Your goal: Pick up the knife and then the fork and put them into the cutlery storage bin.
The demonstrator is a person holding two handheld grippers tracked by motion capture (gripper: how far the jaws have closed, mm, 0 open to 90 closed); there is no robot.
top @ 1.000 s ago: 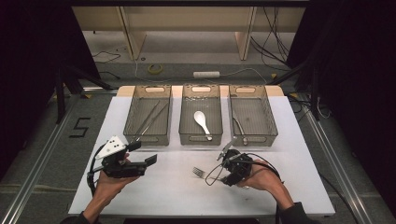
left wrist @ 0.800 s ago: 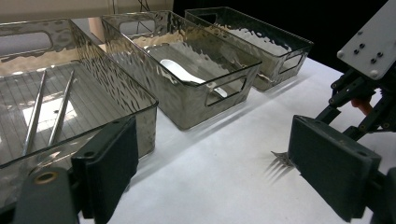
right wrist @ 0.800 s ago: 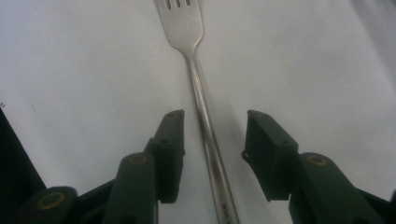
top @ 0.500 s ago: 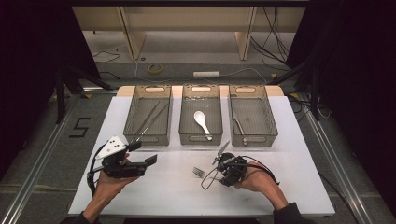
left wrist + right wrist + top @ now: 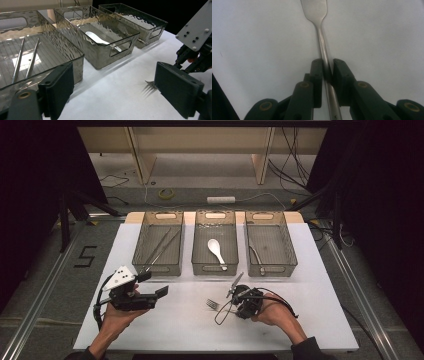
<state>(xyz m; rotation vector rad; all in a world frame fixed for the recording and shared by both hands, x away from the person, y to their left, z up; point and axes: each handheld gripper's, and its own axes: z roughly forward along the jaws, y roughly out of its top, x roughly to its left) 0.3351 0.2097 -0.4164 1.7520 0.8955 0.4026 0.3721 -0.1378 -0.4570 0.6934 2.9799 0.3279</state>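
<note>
The right gripper (image 5: 327,71) has just been closing and now pinches the fork (image 5: 322,42) handle on the white bench (image 5: 175,320), ready to lift; the left gripper (image 5: 115,87) hangs open nearby

- right gripper (image 5: 231,306) shifts slightly left toward the fork (image 5: 214,305) on the near right of the table
- its jaws have just been closing; the fork's handle (image 5: 325,62) now sits pinched between the pads
- the hand behind it follows leftward
</note>
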